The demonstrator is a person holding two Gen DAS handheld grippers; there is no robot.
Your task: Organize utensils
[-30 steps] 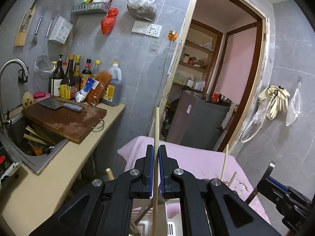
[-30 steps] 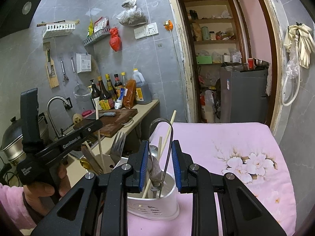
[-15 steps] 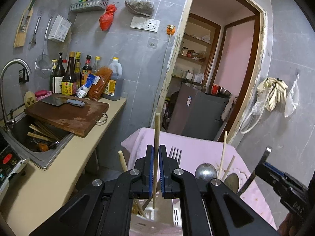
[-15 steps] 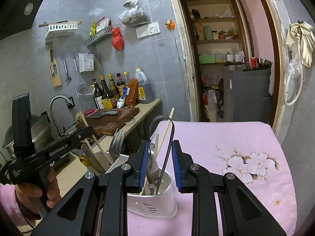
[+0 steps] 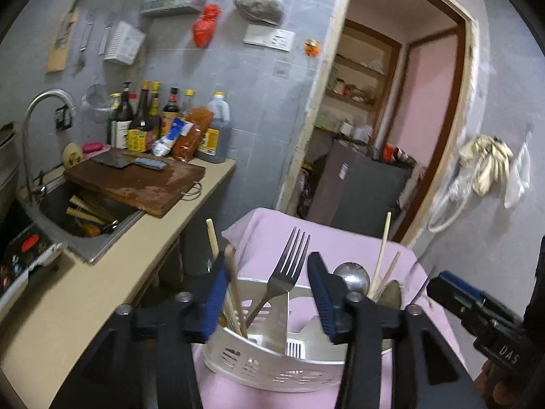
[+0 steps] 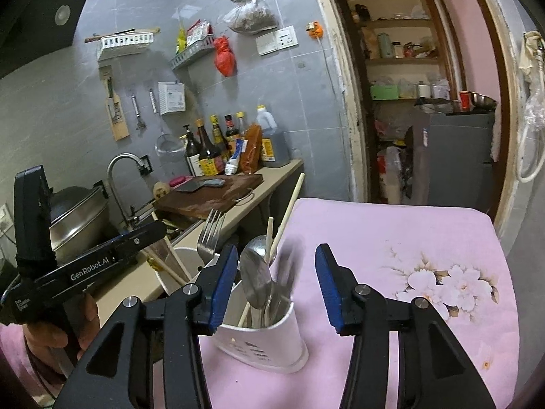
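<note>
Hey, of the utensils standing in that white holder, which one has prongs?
The fork, standing tines-up in the white holder; the spoon has a rounded bowl, and the chopsticks are plain sticks.

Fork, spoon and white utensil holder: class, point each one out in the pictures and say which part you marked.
fork (image 5: 292,255): left wrist view, on the base of its tines.
spoon (image 6: 256,274): right wrist view, on the middle of its bowl.
white utensil holder (image 6: 269,344): right wrist view, on its front wall.
</note>
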